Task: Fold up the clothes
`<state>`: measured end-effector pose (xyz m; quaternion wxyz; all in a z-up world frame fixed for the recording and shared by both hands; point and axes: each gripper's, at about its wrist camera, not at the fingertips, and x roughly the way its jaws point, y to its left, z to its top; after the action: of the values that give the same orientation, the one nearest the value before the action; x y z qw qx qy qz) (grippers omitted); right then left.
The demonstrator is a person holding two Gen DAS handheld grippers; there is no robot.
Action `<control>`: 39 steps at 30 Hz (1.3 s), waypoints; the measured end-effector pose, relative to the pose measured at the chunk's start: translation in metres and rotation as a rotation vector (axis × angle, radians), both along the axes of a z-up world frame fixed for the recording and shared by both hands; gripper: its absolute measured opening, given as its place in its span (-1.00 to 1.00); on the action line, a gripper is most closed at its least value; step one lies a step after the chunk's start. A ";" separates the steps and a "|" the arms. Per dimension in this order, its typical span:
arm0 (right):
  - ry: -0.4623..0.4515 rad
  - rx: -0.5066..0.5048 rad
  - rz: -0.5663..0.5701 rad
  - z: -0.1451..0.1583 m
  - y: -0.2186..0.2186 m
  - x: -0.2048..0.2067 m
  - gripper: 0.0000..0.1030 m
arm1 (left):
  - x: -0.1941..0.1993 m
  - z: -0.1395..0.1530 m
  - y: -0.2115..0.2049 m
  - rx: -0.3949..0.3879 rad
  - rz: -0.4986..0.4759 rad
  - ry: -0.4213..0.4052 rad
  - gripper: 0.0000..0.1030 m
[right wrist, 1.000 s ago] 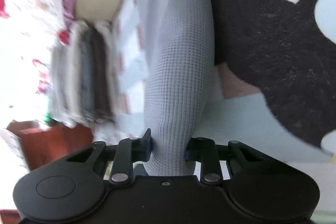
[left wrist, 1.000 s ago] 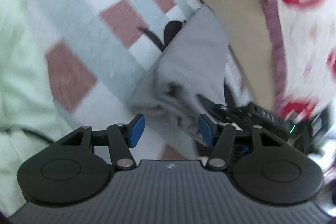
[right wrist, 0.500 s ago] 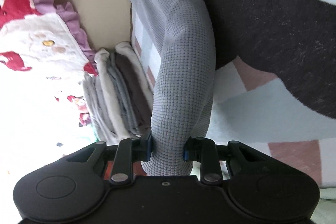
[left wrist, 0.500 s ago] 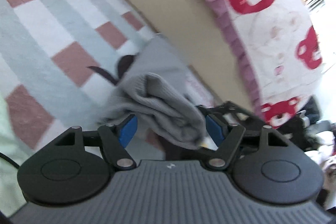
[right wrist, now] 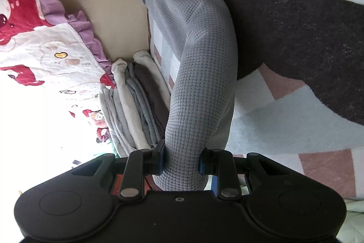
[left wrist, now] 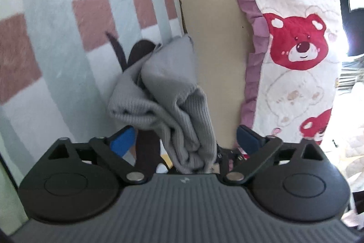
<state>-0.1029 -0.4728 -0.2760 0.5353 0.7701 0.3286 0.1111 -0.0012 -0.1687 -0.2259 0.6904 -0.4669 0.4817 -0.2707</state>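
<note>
The right gripper is pinching a grey garment with a waffle texture; its jaws press on the cloth from both sides. The cloth goes up from the jaws toward 12 o'clock and is cut off at the top edge, so its full shape cannot be seen. At 9 o'clock of it stands a pile of folded clothes in grey, beige and brown, partly hidden behind the garment. A dark rug patch fills the 2 o'clock area, cut by the frame.

In the left wrist view the left gripper is spread wide, and its blue fingers do not touch the bunched grey garment, which hangs between them. The lower end of the cloth is hidden behind the gripper body. A checked rug lies at 10 o'clock, a bedcover with red bears at 2 o'clock. No writing can be read.
</note>
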 end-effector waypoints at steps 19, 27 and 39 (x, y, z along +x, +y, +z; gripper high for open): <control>0.084 -1.054 0.123 0.106 -0.010 -0.010 0.02 | 0.023 -0.022 -0.008 0.161 -0.036 -0.013 -0.55; -0.058 -1.113 0.148 0.086 -0.066 0.056 0.12 | 0.032 0.030 -0.008 0.347 -0.063 -0.228 -0.59; -0.105 -1.004 0.059 0.043 -0.075 0.090 0.31 | 0.085 0.014 0.046 0.403 0.018 -0.164 -0.63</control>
<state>-0.0131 -0.5476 -0.2329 0.8521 0.4014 0.3358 -0.0071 0.0842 -0.1226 -0.2122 0.8092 -0.3000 0.4641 -0.1996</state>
